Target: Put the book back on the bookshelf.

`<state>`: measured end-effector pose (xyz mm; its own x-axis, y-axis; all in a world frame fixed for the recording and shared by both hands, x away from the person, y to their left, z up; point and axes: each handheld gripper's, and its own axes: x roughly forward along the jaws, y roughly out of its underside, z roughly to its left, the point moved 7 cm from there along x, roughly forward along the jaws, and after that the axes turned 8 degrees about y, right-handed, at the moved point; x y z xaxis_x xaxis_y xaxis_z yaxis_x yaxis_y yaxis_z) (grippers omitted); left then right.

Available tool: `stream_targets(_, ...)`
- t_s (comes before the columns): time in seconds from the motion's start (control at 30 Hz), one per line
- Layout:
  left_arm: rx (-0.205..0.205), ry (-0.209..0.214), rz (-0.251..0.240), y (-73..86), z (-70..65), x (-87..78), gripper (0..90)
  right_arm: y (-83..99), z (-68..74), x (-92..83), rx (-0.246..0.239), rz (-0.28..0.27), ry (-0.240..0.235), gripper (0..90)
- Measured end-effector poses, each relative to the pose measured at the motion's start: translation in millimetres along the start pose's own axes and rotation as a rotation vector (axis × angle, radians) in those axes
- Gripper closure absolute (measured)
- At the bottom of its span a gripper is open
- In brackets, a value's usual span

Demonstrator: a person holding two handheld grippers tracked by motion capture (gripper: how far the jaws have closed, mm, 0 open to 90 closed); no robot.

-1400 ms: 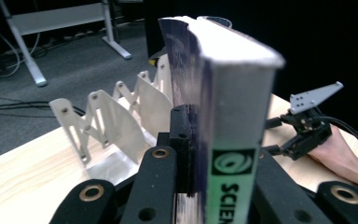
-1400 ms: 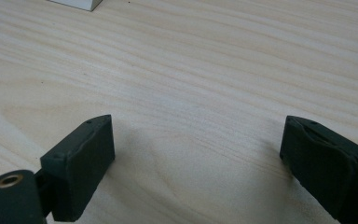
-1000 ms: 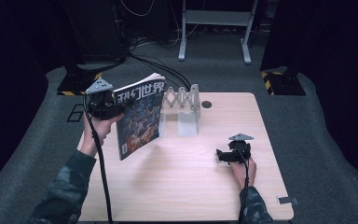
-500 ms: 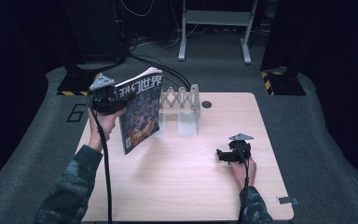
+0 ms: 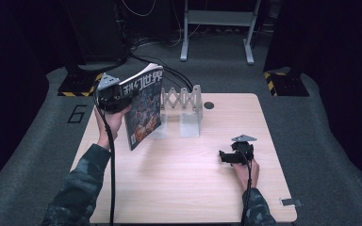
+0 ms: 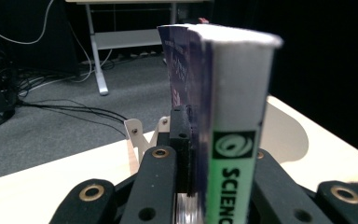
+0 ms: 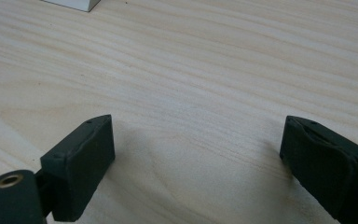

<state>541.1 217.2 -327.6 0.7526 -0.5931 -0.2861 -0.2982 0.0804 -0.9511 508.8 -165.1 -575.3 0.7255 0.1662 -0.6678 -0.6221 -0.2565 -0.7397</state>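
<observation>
A magazine [image 5: 143, 108] with a dark illustrated cover and a white title band stands upright above the table's left rear part. My left gripper [image 5: 115, 96] is shut on its spine edge, just left of a white accordion rack [image 5: 184, 99]. In the left gripper view the magazine [image 6: 235, 102] rises between the jaws of the left gripper [image 6: 214, 149], its green spine label facing the camera. My right gripper [image 5: 231, 156] rests low on the wooden table [image 5: 193, 188] at the right, jaws wide apart. The right gripper view shows the right gripper [image 7: 205, 163] with bare wood between its pads.
The rack's dividers stand on the table's rear middle, with a small round hole [image 5: 209, 105] in the tabletop beside it. Cables [image 5: 169, 70] run over the grey floor behind the table. A metal frame [image 5: 217, 28] stands farther back.
The left hand has carried the magazine a little to the right and away, closer to the rack. The right gripper has not moved.
</observation>
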Motion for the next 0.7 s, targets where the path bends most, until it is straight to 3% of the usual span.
stream_targets(0.23, 0.011, -0.041, -0.016, -0.1, 1.4, 6.5, 82.4, 0.0, -0.4, 0.1, -0.004, -0.001, 0.001, 9.3)
stream_targets(0.37, -0.003, -0.055, -0.037, 2.1, 2.9, 11.5, 82.4, -0.1, -0.5, 0.1, -0.003, -0.001, 0.002, 9.3)
stream_targets(0.7, -0.005, -0.092, -0.06, 15.3, 7.4, 26.7, 82.4, 0.2, 0.0, -0.1, 0.004, 0.003, 0.003, 9.4)
